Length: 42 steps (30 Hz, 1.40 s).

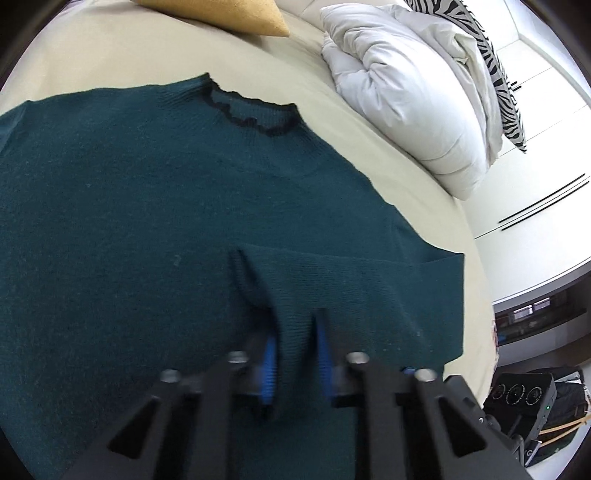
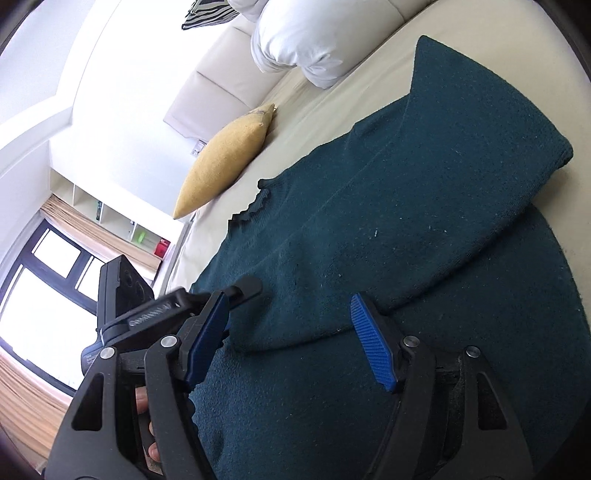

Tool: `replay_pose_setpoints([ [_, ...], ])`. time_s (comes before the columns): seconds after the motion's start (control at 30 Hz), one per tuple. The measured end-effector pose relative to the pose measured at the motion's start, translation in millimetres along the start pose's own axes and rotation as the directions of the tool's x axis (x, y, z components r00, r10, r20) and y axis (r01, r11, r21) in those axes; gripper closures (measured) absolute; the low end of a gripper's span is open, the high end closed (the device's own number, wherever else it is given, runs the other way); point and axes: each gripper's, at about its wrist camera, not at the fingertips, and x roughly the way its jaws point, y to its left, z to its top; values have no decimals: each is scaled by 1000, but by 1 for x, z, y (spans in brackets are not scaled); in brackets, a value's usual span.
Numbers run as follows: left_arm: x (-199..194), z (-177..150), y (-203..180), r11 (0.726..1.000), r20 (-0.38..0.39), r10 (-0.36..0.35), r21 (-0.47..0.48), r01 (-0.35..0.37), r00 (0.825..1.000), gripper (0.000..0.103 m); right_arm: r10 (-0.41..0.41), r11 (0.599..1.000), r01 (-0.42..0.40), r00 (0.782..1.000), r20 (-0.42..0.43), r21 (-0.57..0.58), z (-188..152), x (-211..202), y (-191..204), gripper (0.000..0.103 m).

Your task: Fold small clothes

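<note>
A dark teal knit sweater (image 1: 129,206) with a black frilled neckline (image 1: 247,114) lies flat on a cream bed (image 1: 369,147). Its right sleeve (image 1: 351,280) is folded across the body. My left gripper (image 1: 295,354) is shut on the end of that sleeve, cloth pinched between its blue pads (image 1: 270,365). In the right wrist view the sweater (image 2: 388,221) shows with a sleeve (image 2: 461,184) folded over the body. My right gripper (image 2: 291,339) is open and empty just above the sweater's lower body, blue pads (image 2: 373,343) wide apart.
A yellow cushion (image 1: 221,14) and a white duvet (image 1: 399,92) with a zebra-print pillow (image 1: 495,74) lie at the bed's head. The bed edge (image 1: 476,277) drops to the floor at right, with equipment (image 1: 517,395) below. A window (image 2: 48,280) and shelves (image 2: 122,218) stand beyond.
</note>
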Motion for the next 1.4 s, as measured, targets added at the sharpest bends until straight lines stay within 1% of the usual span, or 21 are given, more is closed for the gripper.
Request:
replay_pose_setpoints([
  [0.07, -8, 2, 5, 1000, 12, -9, -5, 9, 1000, 91, 10, 1000, -10, 1000, 5, 9, -4, -9, -4, 36],
  [0.1, -15, 3, 7, 1000, 32, -6, 1, 6, 999, 95, 10, 1000, -10, 1000, 7, 10, -4, -11, -4, 36],
  [0.2, -41, 12, 13, 1000, 122, 20, 17, -22, 992, 100, -4, 1000, 4, 1000, 15, 8, -2, -18, 0, 35],
  [0.3, -63, 23, 32, 999, 200, 42, -5, -42, 979, 100, 9, 1000, -10, 999, 46, 21, 8, -34, 4, 34],
  [0.4, -64, 24, 46, 999, 189, 29, -38, -23, 982, 103, -13, 1000, 13, 993, 121, 4, 23, -61, 9, 34],
  [0.47, -52, 18, 40, 1000, 143, 14, 1, -14, 990, 103, -31, 1000, 30, 990, 140, 8, 32, -70, 6, 34],
  [0.5, -44, 14, 34, 1000, 117, 23, 18, -25, 993, 94, -31, 999, 29, 989, 145, 17, 33, -73, 3, 34],
  [0.53, -34, 10, 29, 999, 86, 29, 26, -31, 996, 68, -30, 999, 27, 989, 144, 23, 33, -74, 0, 34],
  [0.6, -20, 5, 21, 999, 53, 14, 30, -16, 999, 42, -40, 999, 36, 992, 122, 30, 28, -68, -5, 34],
  [0.7, -11, 1, 9, 996, 57, 42, 74, -46, 998, 42, -51, 999, 50, 996, 79, 16, 18, -54, -8, 34],
  [0.77, -8, 4, 3, 996, 55, 48, 73, -52, 997, 44, -58, 998, 58, 996, 66, 2, 13, -46, -9, 34],
  [0.8, -5, 4, 0, 995, 50, 55, 78, -58, 997, 59, -60, 998, 59, 996, 59, 6, 12, -42, -13, 34],
  [0.83, -3, 4, -2, 994, 42, 68, 81, -72, 997, 78, -61, 998, 61, 997, 55, 16, 12, -36, -16, 34],
  [0.87, -3, 3, -2, 993, 37, 83, 82, -85, 996, 84, -59, 998, 57, 997, 55, 33, 11, -35, -22, 35],
  [0.93, -1, 1, -5, 992, 34, 86, 94, -89, 996, 92, -43, 998, 39, 997, 62, 55, 11, -35, -29, 36],
  [1.0, -5, -2, -8, 988, 47, 96, 117, -101, 994, 94, -37, 998, 33, 997, 65, 57, 11, -37, -30, 36],
  [1.1, -18, -1, -7, 990, 77, 79, 107, -87, 994, 94, -46, 998, 44, 997, 69, 34, 9, -36, -26, 36],
  [1.17, -31, 5, -6, 991, 119, 75, 105, -88, 990, 95, -38, 999, 36, 997, 71, 28, 10, -37, -22, 36],
  [1.23, -48, 11, -2, 989, 179, 90, 100, -110, 980, 95, -28, 999, 26, 996, 82, 27, 11, -44, -18, 35],
  [1.33, -70, 20, 23, 992, 239, 109, 41, -122, 965, 95, -14, 1000, 13, 992, 123, 11, 19, -61, -10, 35],
  [1.4, -76, 24, 43, 994, 237, 110, 2, -114, 965, 95, -2, 1000, -1, 987, 160, 21, 28, -73, -7, 35],
])
